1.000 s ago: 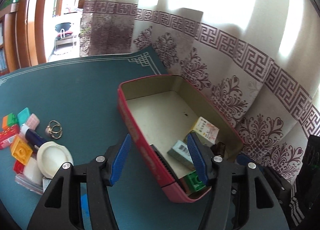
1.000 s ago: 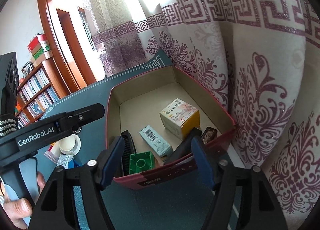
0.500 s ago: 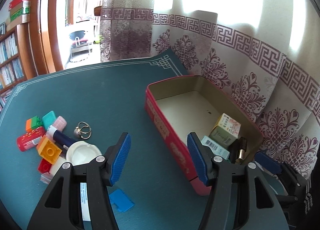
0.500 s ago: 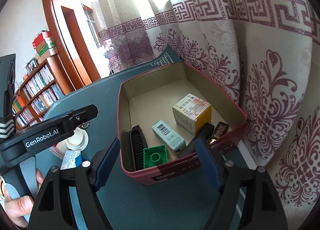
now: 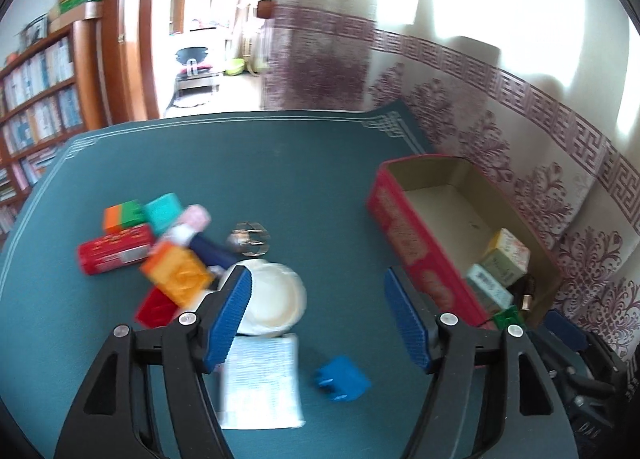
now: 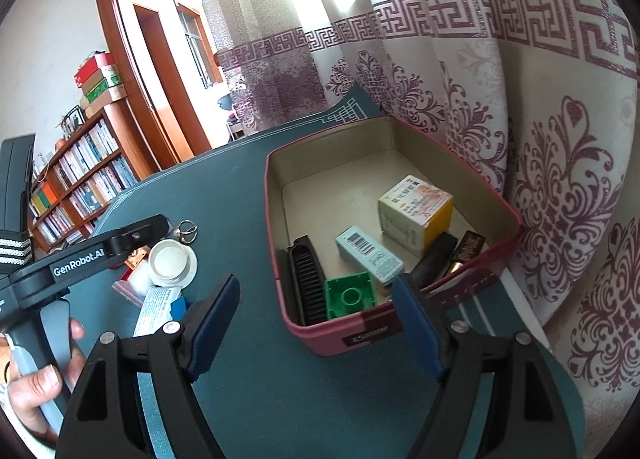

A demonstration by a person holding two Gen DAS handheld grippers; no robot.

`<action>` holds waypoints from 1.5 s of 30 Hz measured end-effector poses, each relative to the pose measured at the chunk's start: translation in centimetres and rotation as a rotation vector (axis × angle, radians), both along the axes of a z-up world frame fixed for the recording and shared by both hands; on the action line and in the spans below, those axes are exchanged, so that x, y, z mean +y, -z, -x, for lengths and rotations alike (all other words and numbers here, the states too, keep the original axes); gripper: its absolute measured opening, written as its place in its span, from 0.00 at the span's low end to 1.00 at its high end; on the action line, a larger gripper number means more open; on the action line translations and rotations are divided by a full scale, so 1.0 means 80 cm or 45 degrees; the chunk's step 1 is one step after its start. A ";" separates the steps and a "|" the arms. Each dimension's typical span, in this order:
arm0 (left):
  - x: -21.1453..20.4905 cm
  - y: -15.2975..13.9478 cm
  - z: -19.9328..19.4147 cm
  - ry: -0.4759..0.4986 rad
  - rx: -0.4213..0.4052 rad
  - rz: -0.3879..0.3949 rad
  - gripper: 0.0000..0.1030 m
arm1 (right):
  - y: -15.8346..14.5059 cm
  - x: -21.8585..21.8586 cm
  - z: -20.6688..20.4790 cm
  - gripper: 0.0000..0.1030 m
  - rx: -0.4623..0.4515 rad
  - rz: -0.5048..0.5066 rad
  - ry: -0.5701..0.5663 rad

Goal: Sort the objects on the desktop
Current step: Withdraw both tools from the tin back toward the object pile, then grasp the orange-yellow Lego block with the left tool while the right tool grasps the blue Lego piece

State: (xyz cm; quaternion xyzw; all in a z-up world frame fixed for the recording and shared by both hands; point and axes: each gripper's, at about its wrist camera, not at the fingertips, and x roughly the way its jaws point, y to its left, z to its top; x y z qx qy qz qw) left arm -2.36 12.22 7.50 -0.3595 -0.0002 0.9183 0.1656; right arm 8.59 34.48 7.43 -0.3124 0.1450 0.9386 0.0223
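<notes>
Left tongs (image 5: 318, 307) over the green table (image 5: 280, 163), jaws opening, nothing between the pads. Beneath them a white round lid (image 5: 276, 299), a white printed packet (image 5: 262, 383) and a blue block (image 5: 344, 377) on the cloth, apart from each other. Further left, a loose heap: red tube (image 5: 114, 253), orange brick (image 5: 180, 271), red brick (image 5: 156, 305), teal block (image 5: 162, 211), pink block (image 5: 196, 217), orange-and-green block (image 5: 124, 215), dark blue tube (image 5: 210, 251), and what looks like a pair of metal rings (image 5: 250, 239), too blurred to be sure. Right tongs (image 6: 316, 323) spread wide and empty, hovering at the near wall of the red box (image 6: 340, 339), which stands at the table's right edge against the curtain (image 6: 560, 179). Inside the box, toward its near end: green brick (image 6: 350, 295), black comb (image 6: 308, 283), pale blue carton (image 6: 368, 253), yellow-and-white carton (image 6: 416, 211), two dark slim items (image 6: 466, 245) in the corner. Hand (image 6: 36, 379) gripping the left handle at lower left.
</notes>
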 end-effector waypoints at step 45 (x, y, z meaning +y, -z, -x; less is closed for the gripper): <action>-0.113 0.043 0.070 -0.143 -0.034 -0.118 0.52 | 0.032 -0.149 0.054 0.79 -0.162 -0.027 -0.344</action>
